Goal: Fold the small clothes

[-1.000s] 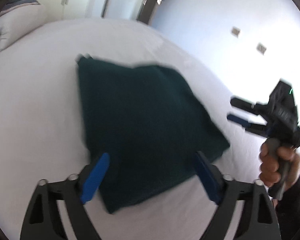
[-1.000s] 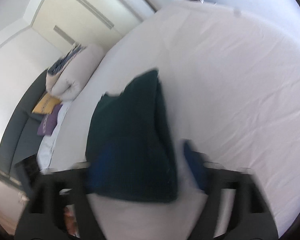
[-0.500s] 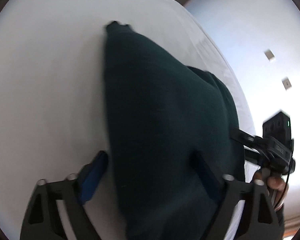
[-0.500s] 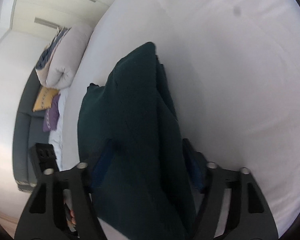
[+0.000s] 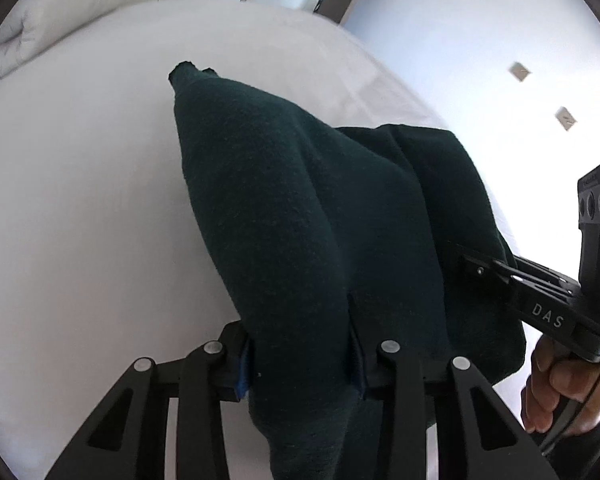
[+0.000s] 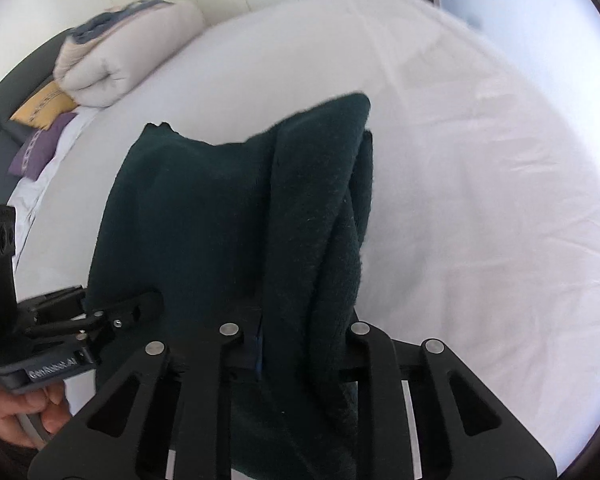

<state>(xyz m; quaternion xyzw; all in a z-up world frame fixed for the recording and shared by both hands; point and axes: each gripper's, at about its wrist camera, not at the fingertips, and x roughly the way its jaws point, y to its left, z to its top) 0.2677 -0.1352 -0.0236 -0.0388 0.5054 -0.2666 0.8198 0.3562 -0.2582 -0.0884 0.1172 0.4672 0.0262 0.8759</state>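
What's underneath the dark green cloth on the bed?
White bed sheet shows all around the green cloth. Whatever lies beneath the cloth itself is covered, so I can't tell.

There is one dark green cloth [image 5: 300,220], one white bed [image 5: 80,200], two black grippers [image 5: 300,360] [image 6: 304,344], two hands [image 5: 556,392] [image 6: 16,416], one rolled white blanket [image 6: 116,60], one yellow pillow [image 6: 44,106] and one purple pillow [image 6: 44,146].

Both grippers point steeply down, side by side. The left gripper [image 5: 300,354] and right gripper [image 6: 306,338] are closing, cloth bunched between each pair of jaws.
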